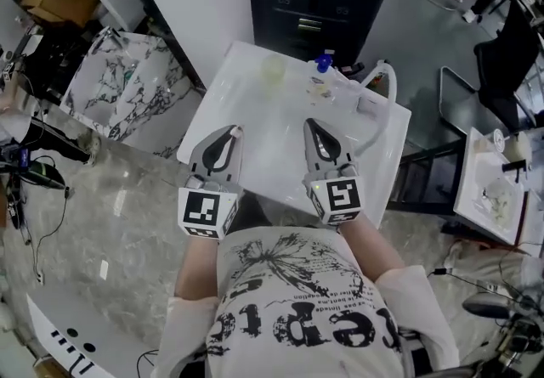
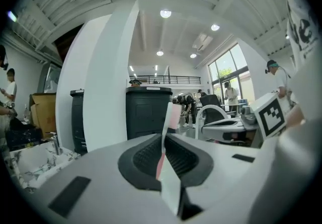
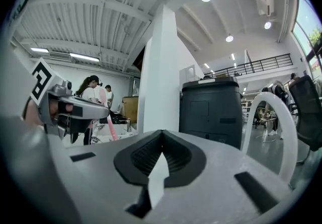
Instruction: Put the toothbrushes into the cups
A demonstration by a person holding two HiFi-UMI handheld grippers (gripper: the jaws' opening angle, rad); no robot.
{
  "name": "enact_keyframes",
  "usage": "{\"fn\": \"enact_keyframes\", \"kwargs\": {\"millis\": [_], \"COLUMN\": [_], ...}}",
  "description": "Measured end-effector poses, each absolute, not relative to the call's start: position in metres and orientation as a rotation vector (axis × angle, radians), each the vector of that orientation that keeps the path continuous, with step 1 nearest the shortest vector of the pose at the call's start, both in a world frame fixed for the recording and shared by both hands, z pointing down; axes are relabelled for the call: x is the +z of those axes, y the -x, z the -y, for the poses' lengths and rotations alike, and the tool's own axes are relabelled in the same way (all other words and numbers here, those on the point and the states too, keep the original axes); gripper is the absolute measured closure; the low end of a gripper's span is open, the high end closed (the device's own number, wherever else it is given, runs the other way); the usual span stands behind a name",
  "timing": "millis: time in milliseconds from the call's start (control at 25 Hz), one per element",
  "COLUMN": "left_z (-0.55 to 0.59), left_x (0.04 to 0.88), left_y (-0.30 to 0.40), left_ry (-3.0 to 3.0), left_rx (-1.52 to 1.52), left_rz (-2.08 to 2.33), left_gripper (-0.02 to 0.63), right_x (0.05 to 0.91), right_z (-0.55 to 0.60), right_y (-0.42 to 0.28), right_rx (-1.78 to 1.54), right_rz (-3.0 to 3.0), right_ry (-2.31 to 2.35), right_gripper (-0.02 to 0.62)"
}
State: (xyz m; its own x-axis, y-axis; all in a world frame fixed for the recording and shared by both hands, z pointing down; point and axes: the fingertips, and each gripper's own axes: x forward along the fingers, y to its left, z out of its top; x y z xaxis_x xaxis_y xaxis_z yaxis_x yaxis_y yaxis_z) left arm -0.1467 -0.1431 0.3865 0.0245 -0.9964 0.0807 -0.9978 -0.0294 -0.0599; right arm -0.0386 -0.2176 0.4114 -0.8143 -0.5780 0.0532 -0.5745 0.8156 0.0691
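My left gripper (image 1: pixel 226 135) is held level over the near edge of the white table (image 1: pixel 255 109). Its jaws are clamped on a thin pink toothbrush (image 2: pixel 170 116). The handle runs between the ribbed pads and its upper end stands clear above the tips. I judge that this leaves free length on the brush to go into a cup before my jaws meet the rim. In the right gripper view the same brush shows as a pink rod crossing the left gripper from above to below. It is close to upright with a slight tilt, which suits a straight drop.

Toward the far edge of the table stands 1 pale green cup (image 1: pixel 273 70), well apart from both grippers. I can see nothing in it, so I judge the brush is on its way there and not yet placed. Right of that cup is a blue-capped thing (image 1: pixel 324 64). Just in front of it is what may be a 2nd, clear cup (image 1: pixel 320 89), too small to be sure of.

My right gripper (image 1: pixel 318 130) is level beside the left, its jaws together with nothing between them. No 2nd toothbrush shows in any view. I take it this gripper is free to steady a cup if one tips.

At the right corner a white curved tube (image 1: pixel 384 83) arches over the table, and the right gripper should stay clear of it.
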Motion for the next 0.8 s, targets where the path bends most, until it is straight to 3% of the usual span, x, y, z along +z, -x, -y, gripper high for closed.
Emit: {"fn": "enact_keyframes", "kwargs": {"millis": [520, 800], "left_z": [0.281, 0.339], "left_x": [0.411, 0.431], "left_y": [0.221, 0.224], "left_ry": [-2.517, -2.636], "left_rx": [0.164, 0.082], "left_rz": [1.764, 1.534], "left_gripper": [0.58, 0.58], "right_x": [0.43, 0.445], "right_z": [0.307, 0.326], "right_y": [0.105, 0.115], "right_rx": [0.0, 0.022], "right_rz": [2.73, 2.61], "right_ry": [-1.283, -1.374], "right_gripper": [0.603, 0.603]}}
